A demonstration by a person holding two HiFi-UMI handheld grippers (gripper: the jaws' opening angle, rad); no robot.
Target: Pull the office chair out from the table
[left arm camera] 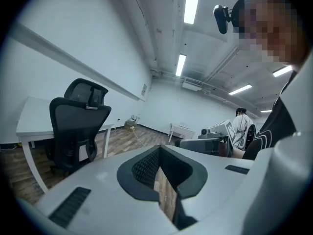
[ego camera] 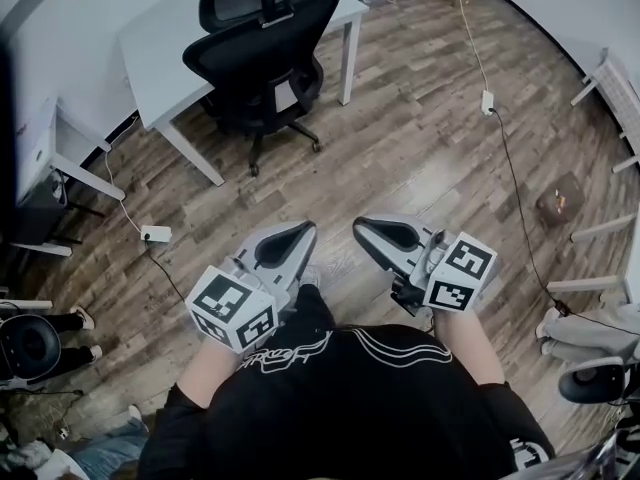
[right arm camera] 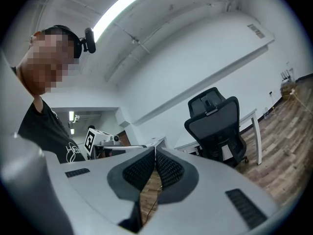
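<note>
The black office chair point(ego camera: 262, 43) sits tucked against the white table point(ego camera: 160, 58). Well short of it, the left gripper point(ego camera: 300, 232) and right gripper point(ego camera: 362, 230) both have their jaws closed on nothing.

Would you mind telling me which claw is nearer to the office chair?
Left, by a little. In the head view the left claw is almost directly below the office chair, well short of it; the right claw is beside it, offset further right. Neither touches the chair.
</note>
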